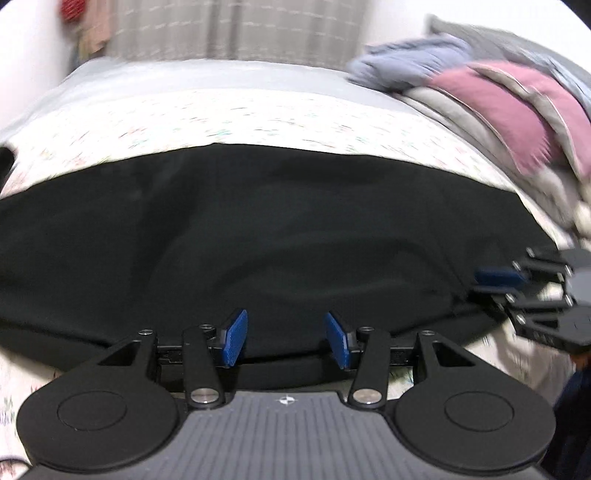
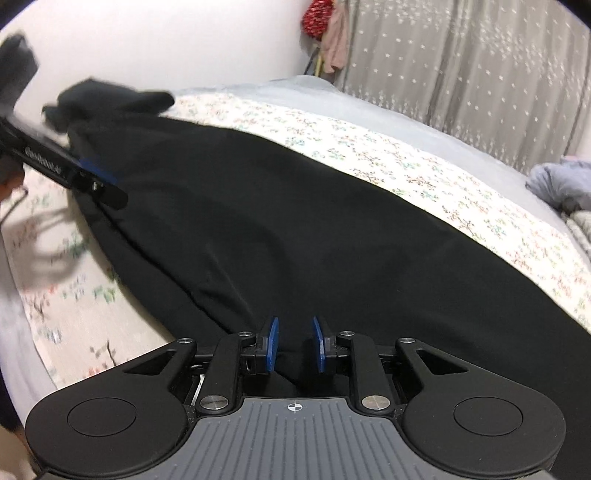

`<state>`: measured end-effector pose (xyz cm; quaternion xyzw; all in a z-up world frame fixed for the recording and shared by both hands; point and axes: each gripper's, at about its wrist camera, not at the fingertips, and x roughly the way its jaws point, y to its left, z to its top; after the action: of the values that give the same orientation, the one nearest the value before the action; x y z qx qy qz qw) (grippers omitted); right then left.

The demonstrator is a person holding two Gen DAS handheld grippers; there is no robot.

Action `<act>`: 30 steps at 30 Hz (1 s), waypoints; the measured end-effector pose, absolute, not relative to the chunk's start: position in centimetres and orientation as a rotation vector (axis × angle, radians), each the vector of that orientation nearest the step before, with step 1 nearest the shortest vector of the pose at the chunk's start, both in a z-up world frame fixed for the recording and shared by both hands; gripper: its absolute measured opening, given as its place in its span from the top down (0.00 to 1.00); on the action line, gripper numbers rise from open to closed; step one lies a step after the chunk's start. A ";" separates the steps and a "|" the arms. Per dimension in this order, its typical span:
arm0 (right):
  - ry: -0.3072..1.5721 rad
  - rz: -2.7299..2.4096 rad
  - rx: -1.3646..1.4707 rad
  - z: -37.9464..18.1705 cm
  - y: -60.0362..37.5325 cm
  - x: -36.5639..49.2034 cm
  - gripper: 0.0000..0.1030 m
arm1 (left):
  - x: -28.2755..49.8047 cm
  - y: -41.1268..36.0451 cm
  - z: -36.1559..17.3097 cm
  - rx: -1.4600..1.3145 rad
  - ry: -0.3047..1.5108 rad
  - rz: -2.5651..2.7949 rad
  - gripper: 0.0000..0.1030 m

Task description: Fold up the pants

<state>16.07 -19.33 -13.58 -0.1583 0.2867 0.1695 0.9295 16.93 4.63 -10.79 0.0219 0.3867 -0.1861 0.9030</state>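
Note:
Black pants [image 1: 258, 236] lie spread across a bed with a floral sheet [image 1: 221, 118]. My left gripper [image 1: 284, 341] is open, its blue pads apart just over the near edge of the pants. My right gripper [image 2: 294, 345] has its blue pads partly apart with black fabric lying between them; the pads do not press the cloth. The pants [image 2: 295, 221] stretch away from it to the far left. The right gripper also shows at the right edge of the left wrist view [image 1: 495, 282], at the pants' edge. The left gripper shows blurred in the right wrist view [image 2: 94, 177].
A pile of clothes, pink [image 1: 517, 110], grey and blue-grey [image 1: 399, 62], sits on the bed's right side. Grey curtains [image 2: 461, 55] hang behind the bed. A red object [image 2: 316, 16] hangs on the white wall. Dark cloth [image 2: 110, 99] is bunched at the pants' far end.

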 end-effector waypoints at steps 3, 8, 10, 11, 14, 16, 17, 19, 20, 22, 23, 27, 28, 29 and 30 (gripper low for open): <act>0.575 0.360 -0.388 -14.0 -18.3 16.0 0.80 | 16.9 3.7 -11.4 0.107 0.804 -0.428 0.45; 0.540 0.422 -0.401 -13.5 -17.4 15.5 0.80 | 16.4 2.5 -11.5 0.130 0.814 -0.495 0.44; 0.518 0.467 -0.400 -13.2 -17.1 15.0 0.76 | 16.6 2.4 -11.6 0.142 0.818 -0.503 0.44; 0.516 0.478 -0.399 -13.2 -17.1 14.8 0.75 | 16.7 2.3 -11.8 0.148 0.824 -0.500 0.44; 0.540 0.467 -0.437 -14.0 -16.3 15.1 0.75 | 16.9 2.3 -11.8 0.155 0.833 -0.497 0.44; 0.541 0.466 -0.462 -14.2 -15.8 15.2 0.76 | 16.8 2.1 -11.6 0.165 0.822 -0.502 0.42; 0.540 0.460 -0.462 -14.2 -15.7 15.3 0.76 | 16.7 1.9 -11.6 0.174 0.817 -0.504 0.41; 0.554 0.441 -0.467 -14.3 -15.3 15.7 0.81 | 16.6 1.9 -11.8 0.199 0.815 -0.504 0.37; 0.547 0.434 -0.491 -14.3 -15.0 15.6 0.85 | 16.7 1.9 -11.9 0.205 0.818 -0.499 0.36; 0.533 0.438 -0.533 -14.2 -14.5 15.2 0.99 | 16.5 2.0 -11.8 0.205 0.813 -0.509 0.36; 0.524 0.437 -0.533 -14.0 -14.5 15.1 1.00 | 16.4 2.0 -11.6 0.208 0.805 -0.524 0.35; 0.490 0.427 -0.472 -13.0 -15.3 14.8 1.00 | 16.0 1.3 -11.9 0.282 0.772 -0.529 0.27; 0.486 0.429 -0.455 -12.7 -15.6 14.8 1.00 | 16.1 1.1 -12.0 0.296 0.765 -0.520 0.27; 0.487 0.434 -0.446 -12.5 -15.7 14.8 1.00 | 16.3 1.1 -12.0 0.303 0.758 -0.507 0.27; 0.486 0.435 -0.445 -12.5 -15.8 14.8 1.00 | 16.5 0.9 -12.1 0.307 0.751 -0.493 0.27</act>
<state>14.77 -15.76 -12.46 -0.2166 0.2366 0.2120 0.9231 16.51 0.94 -12.07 0.1480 0.3615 -0.2373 0.8894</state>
